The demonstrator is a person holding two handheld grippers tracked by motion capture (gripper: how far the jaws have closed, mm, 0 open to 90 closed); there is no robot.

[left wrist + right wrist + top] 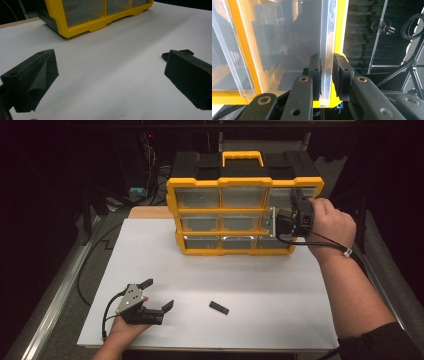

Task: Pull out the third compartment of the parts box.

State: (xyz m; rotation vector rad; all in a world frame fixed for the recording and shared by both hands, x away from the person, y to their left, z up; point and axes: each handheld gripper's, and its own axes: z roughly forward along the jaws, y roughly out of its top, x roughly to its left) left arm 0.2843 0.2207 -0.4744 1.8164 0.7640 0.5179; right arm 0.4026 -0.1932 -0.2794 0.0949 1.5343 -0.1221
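Although the right gripper (278, 222) sits at the right end of the organiser's (243, 215) middle row in the high view, the hand (327, 225) and gripper body cover the drawer it works on, so which of the right-hand drawers it has cannot be told there. In the right gripper view the clear drawer front (327, 50) stands edge-on between the pads, and the drawer's contents are too blurred to make out. The right forearm reaches from the worktop's near right corner up to the organiser, which stands at the far edge of the white worktop (260, 280); the gripper points level at its face. Its jaws are narrow, pressed on the clear drawer front from both sides.

The left hand (125, 322) rests near the worktop's near left corner, its left gripper (156, 294) lying low and aimed toward the middle. Its jaws stand wide with nothing between them. A small black piece (218, 307) lies on the worktop just beyond, apart from the jaws.
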